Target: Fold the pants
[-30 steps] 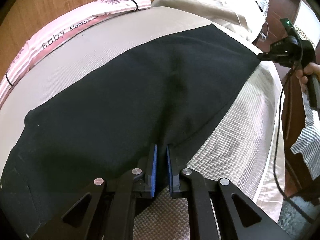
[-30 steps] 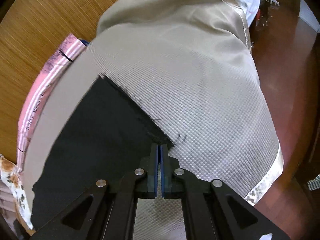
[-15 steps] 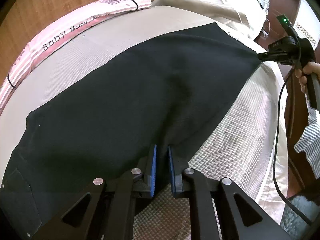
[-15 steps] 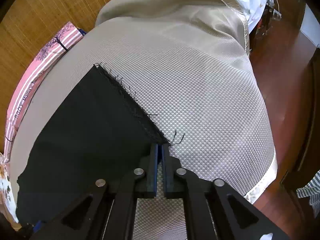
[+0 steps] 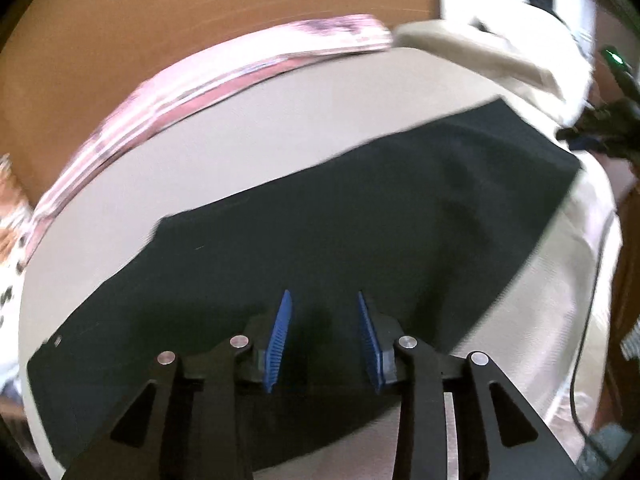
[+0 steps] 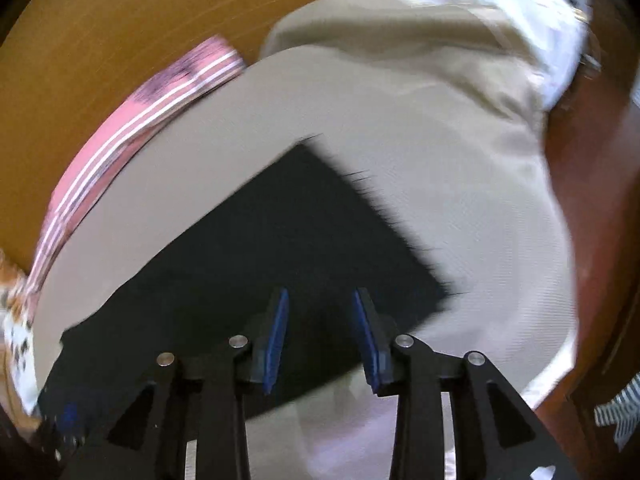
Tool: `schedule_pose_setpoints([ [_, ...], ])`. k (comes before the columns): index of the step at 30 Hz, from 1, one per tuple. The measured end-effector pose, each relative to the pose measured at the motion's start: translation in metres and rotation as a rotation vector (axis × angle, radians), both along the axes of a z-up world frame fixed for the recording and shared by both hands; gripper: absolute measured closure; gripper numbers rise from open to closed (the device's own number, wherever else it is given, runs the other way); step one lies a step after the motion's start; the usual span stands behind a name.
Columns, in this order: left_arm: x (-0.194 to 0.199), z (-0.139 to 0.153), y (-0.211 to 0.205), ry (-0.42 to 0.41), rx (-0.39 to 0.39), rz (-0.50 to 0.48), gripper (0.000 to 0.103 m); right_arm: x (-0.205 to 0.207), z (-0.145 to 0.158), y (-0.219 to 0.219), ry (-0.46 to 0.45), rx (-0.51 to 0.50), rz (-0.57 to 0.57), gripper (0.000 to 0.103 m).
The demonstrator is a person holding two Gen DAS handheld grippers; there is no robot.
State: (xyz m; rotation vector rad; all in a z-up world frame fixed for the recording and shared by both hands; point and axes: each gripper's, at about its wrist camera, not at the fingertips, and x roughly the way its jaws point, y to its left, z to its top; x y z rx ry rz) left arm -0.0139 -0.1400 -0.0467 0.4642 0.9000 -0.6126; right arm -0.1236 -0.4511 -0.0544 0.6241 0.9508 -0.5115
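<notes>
Jaws parting on both sides, and nothing is caught between either pair!

Left wrist view first: the left gripper [image 5: 323, 300] has just been opening, its blue pads [image 5: 282, 334] now a narrow gap apart with only air between them. Below it the black pants [image 5: 360, 232] lie flat in a long dark band across the bed [image 5: 280, 120], running from the near left corner up toward the far right edge. A pink striped pillow [image 5: 224, 76] hugs the bed's far edge against the wooden wall [image 5: 200, 8]. Out at the right edge of the bed, the right gripper's black body shows beyond the end of the pants, too blurred to read its jaws from here.

Over to the right wrist view: the right gripper [image 6: 319, 296] has likewise just been opening, its pads slightly apart and empty. It hovers over the frayed hem end of the pants [image 6: 280, 248], which lies flat near the bed's [image 6: 460, 220] right edge, loose threads sticking out.

Danger from here, I'd say: the picture is smeared with motion, so a hasty re-grab could pinch the bed cover along with the cloth, or take just one layer and leave the fold skewed. Those frayed threads could snag a pad too.
</notes>
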Motion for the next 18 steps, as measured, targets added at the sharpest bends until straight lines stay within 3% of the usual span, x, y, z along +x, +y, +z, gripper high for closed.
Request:
schedule_pose_setpoints([
  [7,0.034,-0.016,0.055,0.026,0.047,0.222,0.067,0.054,-0.023,0.068,0.036,0.023,0.203,0.071],
  [12,0.046,-0.034,0.094,0.074,0.064,0.322,0.067,0.062,-0.038,0.066,0.093,0.011,0.203,0.075],
  [14,0.048,-0.036,0.114,0.109,-0.016,0.326,0.067,0.059,-0.039,0.055,0.086,0.02,0.179,0.077],
  [18,0.05,-0.034,0.128,0.149,-0.075,0.31,0.067,0.06,-0.031,0.047,0.13,-0.017,0.137,0.071],
])
